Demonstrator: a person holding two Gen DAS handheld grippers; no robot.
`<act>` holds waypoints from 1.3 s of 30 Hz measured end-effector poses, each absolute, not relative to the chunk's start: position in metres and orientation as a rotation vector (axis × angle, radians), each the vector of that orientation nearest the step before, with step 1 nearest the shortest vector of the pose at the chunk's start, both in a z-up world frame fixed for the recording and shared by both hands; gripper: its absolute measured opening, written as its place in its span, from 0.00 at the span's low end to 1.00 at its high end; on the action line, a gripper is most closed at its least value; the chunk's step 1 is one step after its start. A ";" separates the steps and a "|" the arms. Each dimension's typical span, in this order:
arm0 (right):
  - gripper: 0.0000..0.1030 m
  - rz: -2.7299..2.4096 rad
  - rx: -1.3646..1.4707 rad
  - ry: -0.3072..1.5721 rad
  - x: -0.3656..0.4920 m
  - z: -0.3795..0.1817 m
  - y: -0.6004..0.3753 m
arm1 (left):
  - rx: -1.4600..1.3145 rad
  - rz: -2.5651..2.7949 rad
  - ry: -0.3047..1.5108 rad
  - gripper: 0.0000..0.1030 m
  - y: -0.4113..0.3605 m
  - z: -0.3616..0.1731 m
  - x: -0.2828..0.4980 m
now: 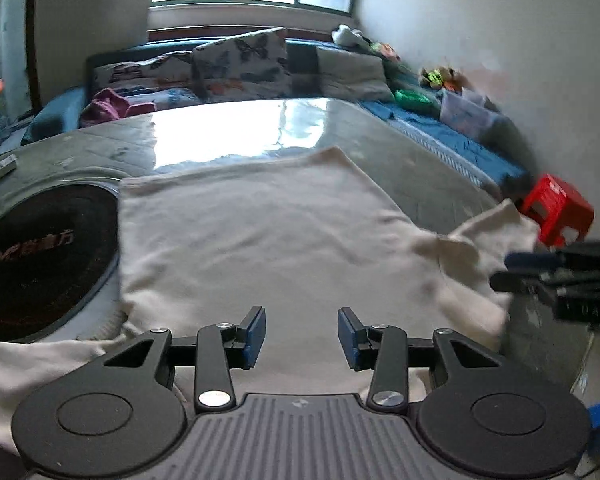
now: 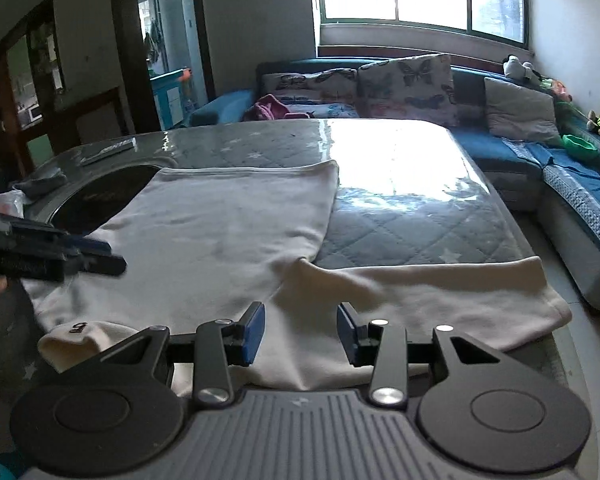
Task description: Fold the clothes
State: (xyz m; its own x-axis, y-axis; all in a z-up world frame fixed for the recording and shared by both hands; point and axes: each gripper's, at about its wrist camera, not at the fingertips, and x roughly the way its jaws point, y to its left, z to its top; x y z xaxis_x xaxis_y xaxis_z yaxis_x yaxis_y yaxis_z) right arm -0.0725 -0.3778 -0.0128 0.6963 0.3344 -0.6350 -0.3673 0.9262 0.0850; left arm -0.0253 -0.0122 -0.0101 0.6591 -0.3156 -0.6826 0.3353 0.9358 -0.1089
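On desk, white garment [image 2: 228, 216] lies flat, one sleeve out right; folding barely begun. Left gripper [image 1: 302, 334] and right gripper [image 2: 301, 332] apart, empty.

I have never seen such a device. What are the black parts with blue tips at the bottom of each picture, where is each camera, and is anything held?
Those black parts are hand-held two-finger grippers; a person carries one in each hand, and no robot arm is present. Each picture comes from a camera mounted on one gripper, looking forward along its fingers. The first shows the left gripper, the second the right gripper; each also appears at the edge of the other view. On the glossy grey quilted table lies a cream-white long-sleeved garment, one sleeve stretched to the right, partly covering a round black plate set in the tabletop. Both grippers stand open above the cloth; nothing is between their blue pads, so nothing is held.
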 end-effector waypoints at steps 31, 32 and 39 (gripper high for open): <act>0.40 0.268 0.007 0.661 -0.081 -0.026 -0.414 | 0.112 -0.482 0.784 0.51 -0.069 -0.019 -0.025; 0.40 0.252 0.010 0.670 -0.078 -0.029 -0.419 | 0.118 -0.492 0.790 0.51 -0.073 -0.021 -0.026; 0.40 0.142 -0.013 0.707 -0.069 -0.043 -0.446 | 0.175 -0.522 0.790 0.57 -0.085 -0.030 -0.035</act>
State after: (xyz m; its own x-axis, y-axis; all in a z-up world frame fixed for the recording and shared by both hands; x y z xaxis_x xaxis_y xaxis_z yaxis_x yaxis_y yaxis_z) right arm -0.0694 -0.4457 -0.0427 0.7509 0.1257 -0.6483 -0.1344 0.9903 0.0363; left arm -0.0347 -0.0852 -0.0295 0.5853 -0.3813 -0.7156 0.5089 0.8598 -0.0418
